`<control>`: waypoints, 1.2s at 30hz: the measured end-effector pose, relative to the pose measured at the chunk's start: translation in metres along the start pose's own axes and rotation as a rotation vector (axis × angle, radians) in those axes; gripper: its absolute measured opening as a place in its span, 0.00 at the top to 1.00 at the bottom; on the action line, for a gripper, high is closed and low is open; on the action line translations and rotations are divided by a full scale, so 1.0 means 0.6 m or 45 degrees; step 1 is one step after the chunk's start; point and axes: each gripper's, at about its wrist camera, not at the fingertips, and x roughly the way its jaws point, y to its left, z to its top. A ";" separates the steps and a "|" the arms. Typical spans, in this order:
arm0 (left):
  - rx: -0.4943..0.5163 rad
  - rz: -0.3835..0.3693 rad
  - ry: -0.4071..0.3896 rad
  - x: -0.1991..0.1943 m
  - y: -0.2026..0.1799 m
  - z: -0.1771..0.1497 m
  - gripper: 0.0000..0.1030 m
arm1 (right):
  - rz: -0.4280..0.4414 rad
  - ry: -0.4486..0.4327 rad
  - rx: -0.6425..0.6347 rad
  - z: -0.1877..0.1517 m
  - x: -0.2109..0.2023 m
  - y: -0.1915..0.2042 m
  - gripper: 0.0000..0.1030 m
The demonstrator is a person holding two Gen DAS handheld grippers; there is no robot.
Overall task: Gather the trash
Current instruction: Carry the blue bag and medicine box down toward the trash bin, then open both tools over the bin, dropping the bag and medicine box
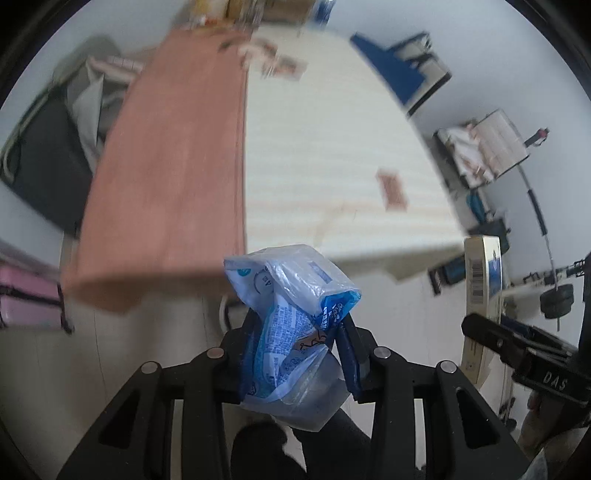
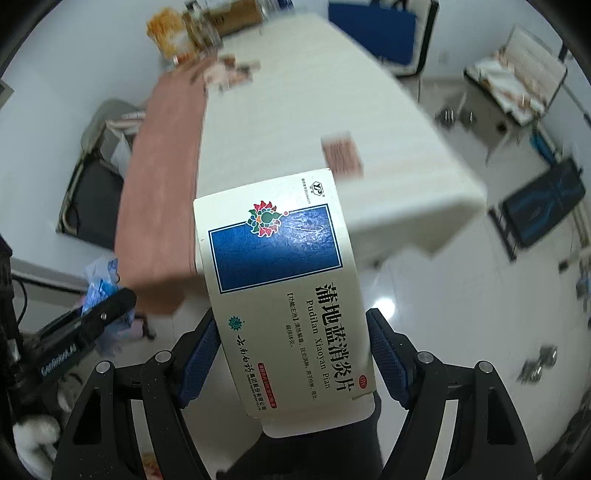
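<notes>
My left gripper (image 1: 295, 354) is shut on a crumpled blue and white plastic wrapper (image 1: 291, 314), held in the air off the near end of the table (image 1: 332, 147). My right gripper (image 2: 291, 354) is shut on a white medicine box (image 2: 280, 291) with a blue panel; the box also shows at the right edge of the left wrist view (image 1: 482, 295). The wrapper and left gripper show at the left of the right wrist view (image 2: 99, 288). A small reddish packet (image 1: 391, 190) lies on the table, and more scraps (image 1: 280, 62) lie at its far end.
A pinkish cloth (image 1: 170, 166) covers the table's left strip. Jars and boxes (image 2: 192, 29) stand at the far end. A dark bag (image 1: 44, 158) sits left of the table. A blue folder (image 1: 391, 62), an open case (image 1: 484, 147) and dumbbell gear (image 1: 554, 295) lie on the floor at right.
</notes>
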 end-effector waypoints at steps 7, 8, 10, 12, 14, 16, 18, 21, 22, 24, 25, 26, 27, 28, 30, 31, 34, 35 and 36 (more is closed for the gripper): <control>-0.152 -0.011 0.249 0.197 0.058 -0.104 0.66 | 0.052 0.253 0.143 -0.126 0.222 -0.073 0.24; -0.165 -0.008 0.271 0.228 0.064 -0.111 0.66 | 0.062 0.275 0.160 -0.136 0.258 -0.084 0.24; -0.196 -0.016 0.308 0.295 0.078 -0.124 0.66 | 0.069 0.311 0.185 -0.153 0.337 -0.106 0.24; -0.223 -0.006 0.329 0.383 0.097 -0.136 0.66 | 0.076 0.319 0.193 -0.159 0.410 -0.124 0.24; -0.235 0.000 0.334 0.458 0.113 -0.144 0.66 | 0.083 0.328 0.196 -0.161 0.500 -0.143 0.24; -0.243 0.007 0.351 0.531 0.131 -0.154 0.66 | 0.082 0.337 0.201 -0.169 0.586 -0.155 0.24; -0.252 0.007 0.358 0.583 0.147 -0.168 0.66 | 0.087 0.349 0.187 -0.171 0.665 -0.167 0.24; -0.253 0.000 0.377 0.660 0.166 -0.185 0.66 | 0.075 0.369 0.168 -0.157 0.755 -0.175 0.24; -0.246 0.008 0.379 0.680 0.173 -0.187 0.66 | 0.069 0.374 0.166 -0.158 0.778 -0.178 0.24; -0.247 0.011 0.389 0.720 0.180 -0.191 0.66 | 0.068 0.383 0.161 -0.158 0.821 -0.182 0.24; -0.242 0.016 0.394 0.734 0.183 -0.194 0.66 | 0.067 0.385 0.155 -0.154 0.834 -0.183 0.24; -0.234 0.025 0.398 0.746 0.185 -0.194 0.66 | 0.066 0.385 0.147 -0.153 0.845 -0.182 0.24; -0.231 0.027 0.402 0.747 0.190 -0.196 0.66 | 0.062 0.385 0.136 -0.151 0.859 -0.181 0.24; -0.227 0.027 0.412 0.759 0.190 -0.197 0.66 | 0.063 0.387 0.130 -0.144 0.869 -0.180 0.24; -0.215 0.025 0.423 0.767 0.192 -0.201 0.62 | 0.077 0.389 0.124 -0.141 0.881 -0.175 0.24; -0.211 0.023 0.425 0.770 0.192 -0.198 0.62 | 0.086 0.388 0.116 -0.136 0.886 -0.175 0.24; -0.205 0.051 0.415 0.773 0.194 -0.195 0.53 | 0.112 0.379 0.092 -0.121 0.899 -0.171 0.23; -0.205 0.062 0.409 0.768 0.195 -0.192 0.43 | 0.117 0.378 0.090 -0.118 0.901 -0.170 0.23; -0.202 0.077 0.397 0.768 0.198 -0.192 0.34 | 0.120 0.378 0.089 -0.115 0.902 -0.169 0.22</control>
